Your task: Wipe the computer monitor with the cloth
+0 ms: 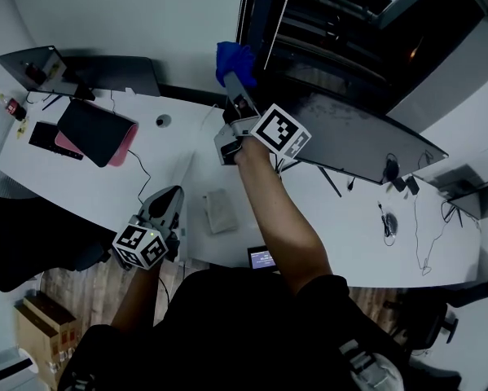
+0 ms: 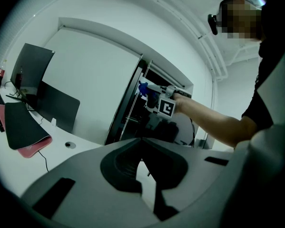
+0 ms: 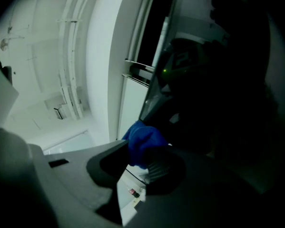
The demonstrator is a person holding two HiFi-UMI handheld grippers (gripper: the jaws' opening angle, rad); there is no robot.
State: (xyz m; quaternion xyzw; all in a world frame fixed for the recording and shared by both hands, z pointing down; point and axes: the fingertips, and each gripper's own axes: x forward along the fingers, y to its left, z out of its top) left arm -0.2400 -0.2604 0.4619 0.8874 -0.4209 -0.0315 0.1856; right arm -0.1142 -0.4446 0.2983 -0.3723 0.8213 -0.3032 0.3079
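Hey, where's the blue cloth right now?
Top centre of the head view: the blue cloth is pinched in the right tongs, raised at the left end of the dark monitor, above the white desk.

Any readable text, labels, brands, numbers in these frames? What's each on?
No readable text.
Cubes on left gripper and right gripper: square marker patterns, no letters.
Lit screen on desk: too small to read.
Red bottle label: too small to read.
Cloth: no print visible.

Black pad (image 1: 93,127), white desk (image 1: 349,226)
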